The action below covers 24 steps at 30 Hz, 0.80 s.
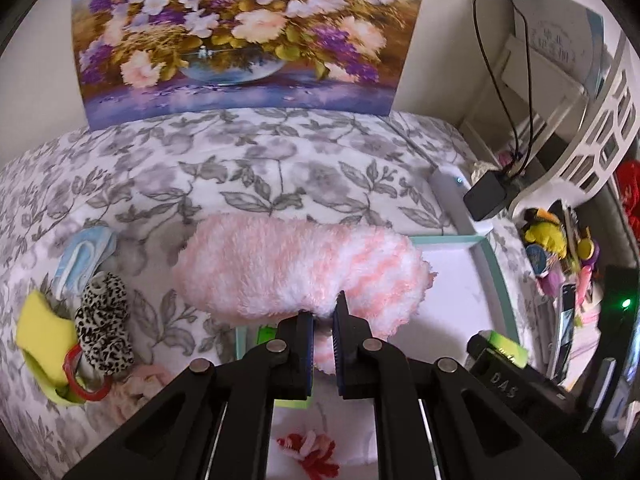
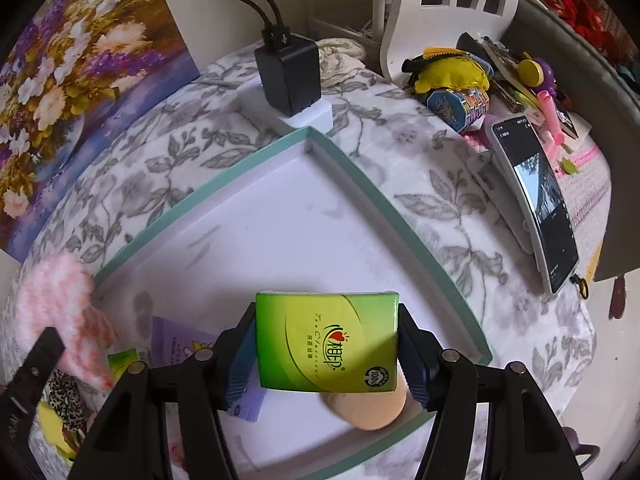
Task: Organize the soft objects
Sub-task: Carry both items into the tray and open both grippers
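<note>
My left claw (image 1: 323,334) pinches the pink sock (image 1: 296,268) over the tray's (image 2: 372,196) edge; my right claw (image 2: 326,350) clamps the tissue pack (image 2: 326,340) above the tray. Next, I judge, lower and release both inside.

The left wrist view looks forward and down, close above the near left rim of the shallow white tray with teal rim (image 1: 500,276). The right wrist view looks steeply down over the same tray (image 2: 360,184). Both share the floral painting (image 1: 240,28) (image 2: 80,92).
</note>
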{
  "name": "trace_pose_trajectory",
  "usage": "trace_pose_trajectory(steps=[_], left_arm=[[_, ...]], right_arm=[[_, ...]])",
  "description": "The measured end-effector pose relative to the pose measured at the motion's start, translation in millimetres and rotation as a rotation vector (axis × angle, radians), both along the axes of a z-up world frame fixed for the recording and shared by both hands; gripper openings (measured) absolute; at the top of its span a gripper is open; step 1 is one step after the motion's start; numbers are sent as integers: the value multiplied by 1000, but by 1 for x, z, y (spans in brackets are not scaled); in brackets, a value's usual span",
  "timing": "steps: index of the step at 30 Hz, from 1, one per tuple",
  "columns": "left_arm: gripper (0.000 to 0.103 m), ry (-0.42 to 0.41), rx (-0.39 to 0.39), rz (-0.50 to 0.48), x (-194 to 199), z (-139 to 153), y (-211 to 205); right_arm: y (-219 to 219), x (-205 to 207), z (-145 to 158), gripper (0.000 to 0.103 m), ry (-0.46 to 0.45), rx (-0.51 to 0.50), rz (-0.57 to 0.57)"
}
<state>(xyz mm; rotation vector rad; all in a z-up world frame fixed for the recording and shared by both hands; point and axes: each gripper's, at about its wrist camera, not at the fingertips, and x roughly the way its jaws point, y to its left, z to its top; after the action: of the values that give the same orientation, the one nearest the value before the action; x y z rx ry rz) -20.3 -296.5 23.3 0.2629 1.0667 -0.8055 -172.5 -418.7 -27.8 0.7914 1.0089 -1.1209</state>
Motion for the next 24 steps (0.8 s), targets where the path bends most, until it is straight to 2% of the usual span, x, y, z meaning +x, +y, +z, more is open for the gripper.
trace_pose_trajectory(steps=[7, 10, 16, 17, 20, 21, 24], left_arm=[[10, -29, 36, -26, -1, -15, -16], [14, -25, 47, -33, 1, -19, -18], [33, -18, 81, 4, 8, -23, -14], [39, -17, 89, 11, 10, -23, -13], [58, -26, 96, 21, 12, -23, -12], [63, -29, 99, 23, 13, -24, -11], [70, -28, 106, 29, 14, -25, -11]], right_arm=[[-10, 4, 1, 66, 0, -12, 7], [-11, 5, 2, 67, 0, -15, 15], [-11, 5, 3, 74, -4, -13, 26], [-11, 4, 3, 76, -5, -14, 27], [-12, 3, 3, 103, -4, -23, 24], [-11, 3, 3, 103, -3, -28, 24], [-12, 3, 1, 103, 0, -19, 27]])
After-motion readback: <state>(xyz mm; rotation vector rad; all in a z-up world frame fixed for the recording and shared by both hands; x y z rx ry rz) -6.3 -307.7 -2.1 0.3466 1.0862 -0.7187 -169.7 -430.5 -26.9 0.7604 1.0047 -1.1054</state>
